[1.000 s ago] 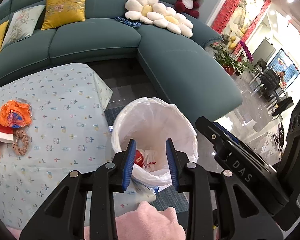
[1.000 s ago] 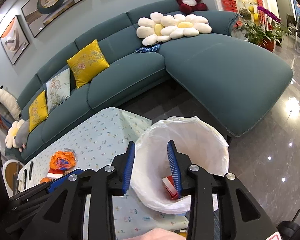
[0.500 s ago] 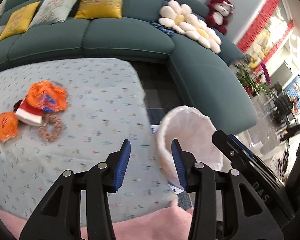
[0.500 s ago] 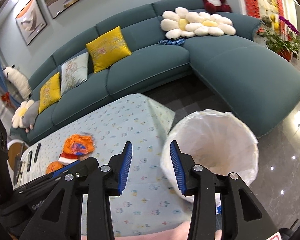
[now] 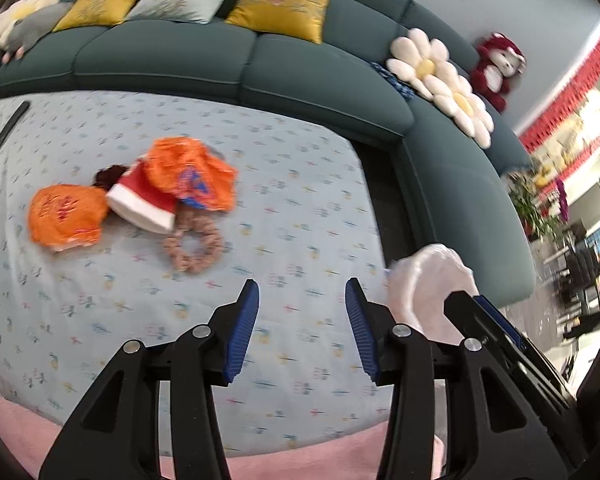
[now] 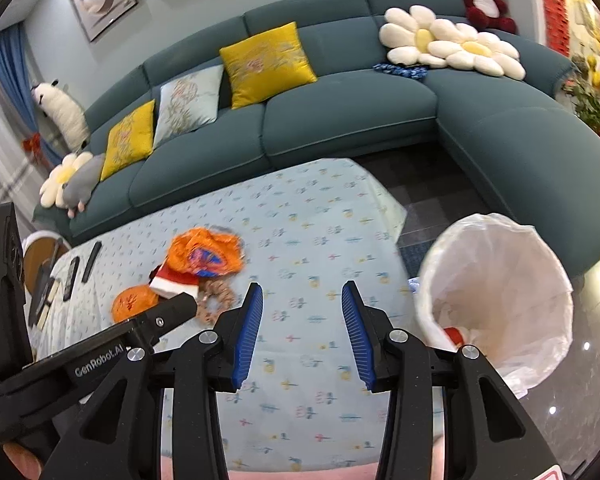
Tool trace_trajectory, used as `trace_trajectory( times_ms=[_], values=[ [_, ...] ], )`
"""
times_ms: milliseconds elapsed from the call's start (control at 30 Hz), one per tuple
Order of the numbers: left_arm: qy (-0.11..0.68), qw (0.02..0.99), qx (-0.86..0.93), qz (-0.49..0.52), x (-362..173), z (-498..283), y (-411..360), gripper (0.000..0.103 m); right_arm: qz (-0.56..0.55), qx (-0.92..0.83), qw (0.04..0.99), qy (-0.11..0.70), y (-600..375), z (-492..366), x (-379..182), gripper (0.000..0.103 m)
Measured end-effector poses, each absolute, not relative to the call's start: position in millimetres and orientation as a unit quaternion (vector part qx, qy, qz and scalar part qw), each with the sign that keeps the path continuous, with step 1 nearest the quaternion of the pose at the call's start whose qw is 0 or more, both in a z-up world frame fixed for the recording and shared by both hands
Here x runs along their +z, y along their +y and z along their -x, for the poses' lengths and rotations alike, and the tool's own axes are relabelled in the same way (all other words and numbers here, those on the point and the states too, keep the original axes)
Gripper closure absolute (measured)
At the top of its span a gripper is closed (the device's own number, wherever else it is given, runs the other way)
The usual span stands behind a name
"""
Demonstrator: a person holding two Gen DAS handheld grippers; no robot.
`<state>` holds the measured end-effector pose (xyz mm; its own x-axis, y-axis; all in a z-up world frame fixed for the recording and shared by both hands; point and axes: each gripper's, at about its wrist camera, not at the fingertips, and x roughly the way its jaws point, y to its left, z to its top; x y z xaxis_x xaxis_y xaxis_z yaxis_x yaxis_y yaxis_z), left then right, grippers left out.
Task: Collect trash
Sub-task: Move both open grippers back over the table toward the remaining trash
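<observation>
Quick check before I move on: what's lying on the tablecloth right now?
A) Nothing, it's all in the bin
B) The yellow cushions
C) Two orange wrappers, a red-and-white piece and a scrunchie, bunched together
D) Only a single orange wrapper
C. The larger orange wrapper, the smaller orange wrapper, the red-and-white piece and the scrunchie lie clustered on the tablecloth, while both the left gripper and the right gripper are open and hold nothing.

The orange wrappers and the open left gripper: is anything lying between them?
Only patterned tablecloth and the scrunchie beside the wrappers, per the left wrist view.
</observation>
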<state>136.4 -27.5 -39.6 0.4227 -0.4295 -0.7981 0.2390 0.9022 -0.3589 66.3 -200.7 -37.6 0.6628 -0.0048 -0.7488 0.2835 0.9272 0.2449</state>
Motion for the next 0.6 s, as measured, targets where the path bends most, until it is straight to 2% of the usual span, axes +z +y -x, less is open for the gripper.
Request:
trace_trajectory(
  times_ms=[167, 233, 600],
  values=[
    [0.500, 0.844, -0.162, 0.107, -50.7, -148.9, 17.2, 0.051, -0.152, -0.059, 0.892, 0.422, -166.1, -83.9, -49.0, 0.057],
    [0.503, 0.845, -0.144, 0.112, -57.2, -153.9, 34.9, 0.042, -0.144, -0.053, 0.889, 0.431, -151.5, -92.6, -55.5, 0.057],
    [0.535, 0.830, -0.044, 0.151, -112.5, -189.0, 148.1, 0.040, -0.129, -0.036, 0.868, 0.478, -100.4, -140.2, -101.7, 0.056]
  ],
)
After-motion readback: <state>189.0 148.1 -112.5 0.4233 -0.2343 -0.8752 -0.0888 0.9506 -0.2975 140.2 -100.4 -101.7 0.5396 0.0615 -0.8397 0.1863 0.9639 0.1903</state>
